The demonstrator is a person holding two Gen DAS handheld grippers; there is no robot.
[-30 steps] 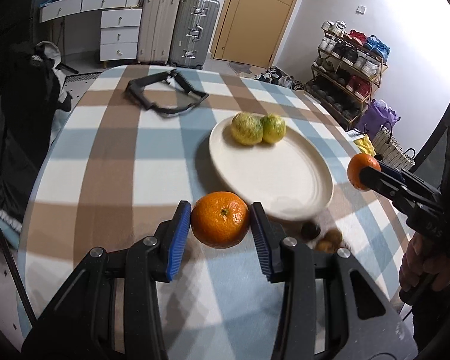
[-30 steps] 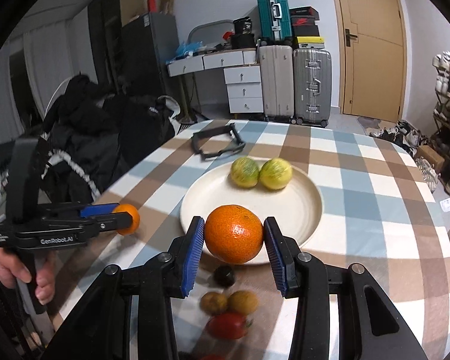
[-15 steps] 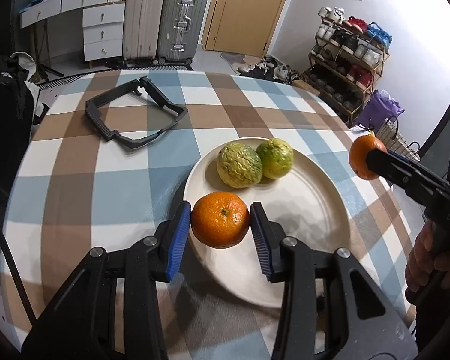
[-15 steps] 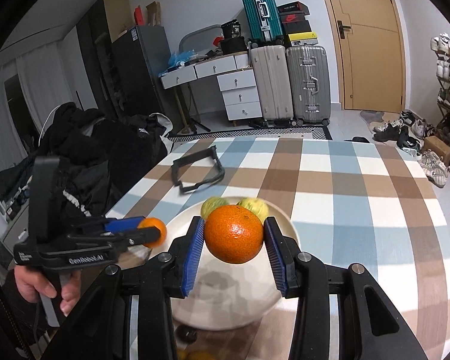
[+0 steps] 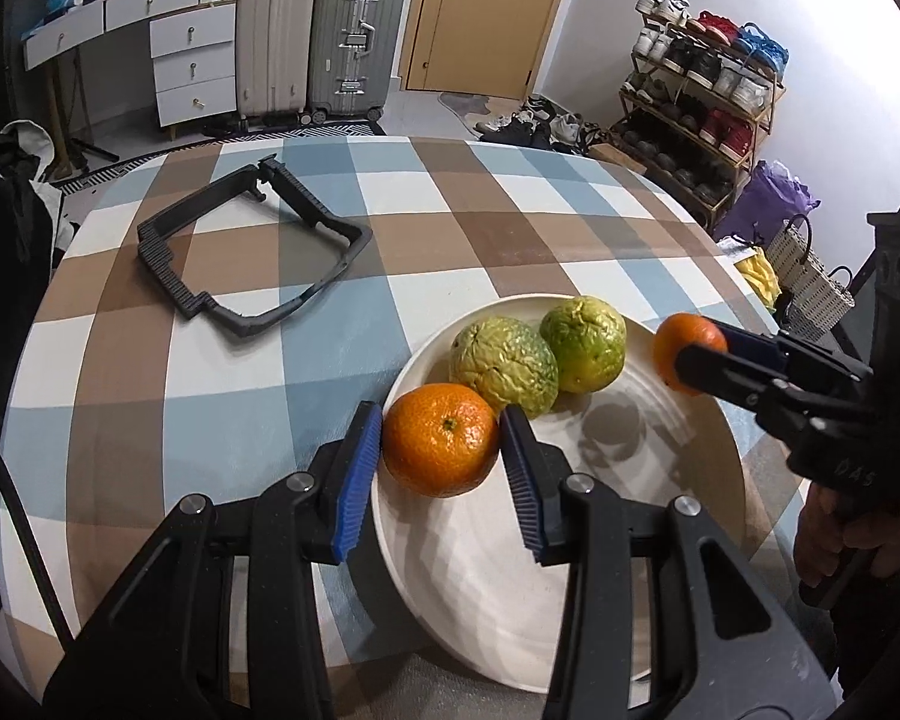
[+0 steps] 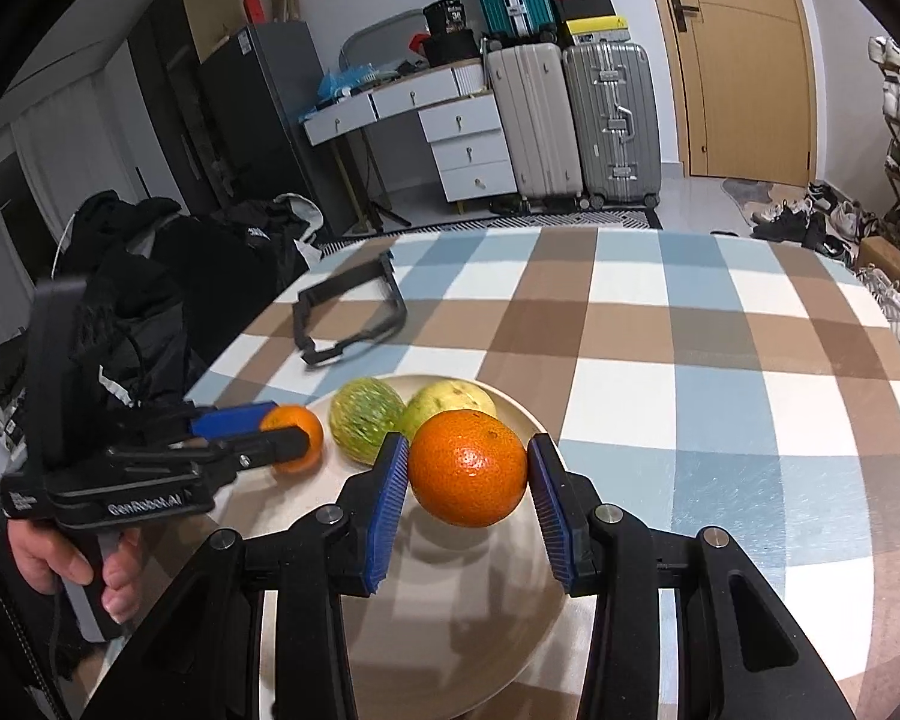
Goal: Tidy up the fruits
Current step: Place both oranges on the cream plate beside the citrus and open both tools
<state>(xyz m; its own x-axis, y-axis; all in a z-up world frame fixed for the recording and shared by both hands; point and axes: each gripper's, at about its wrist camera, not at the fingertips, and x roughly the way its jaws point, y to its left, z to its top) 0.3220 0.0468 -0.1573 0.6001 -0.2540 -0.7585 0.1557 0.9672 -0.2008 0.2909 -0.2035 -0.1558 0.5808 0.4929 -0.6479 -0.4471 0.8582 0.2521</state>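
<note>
My left gripper (image 5: 441, 441) is shut on an orange (image 5: 440, 438) and holds it over the near left rim of the cream plate (image 5: 570, 588). My right gripper (image 6: 468, 474) is shut on a second orange (image 6: 467, 467) and holds it over the plate (image 6: 438, 648). Two wrinkled green-yellow citrus fruits (image 5: 504, 366) (image 5: 583, 341) lie side by side on the plate's far part, close in front of both oranges; they also show in the right wrist view (image 6: 366, 417) (image 6: 450, 401). Each gripper shows in the other's view, the right (image 5: 690, 354) and the left (image 6: 291, 438).
The plate sits on a round table with a blue, brown and white checked cloth (image 5: 510, 228). A black plastic frame (image 5: 252, 252) lies on the far left of the table. Suitcases, drawers, a door and a shoe rack stand beyond the table.
Both grippers have moved forward with their oranges, from the table's near edge to over the plate, close to the two green fruits. The small fruits near the front edge have left the views.
</note>
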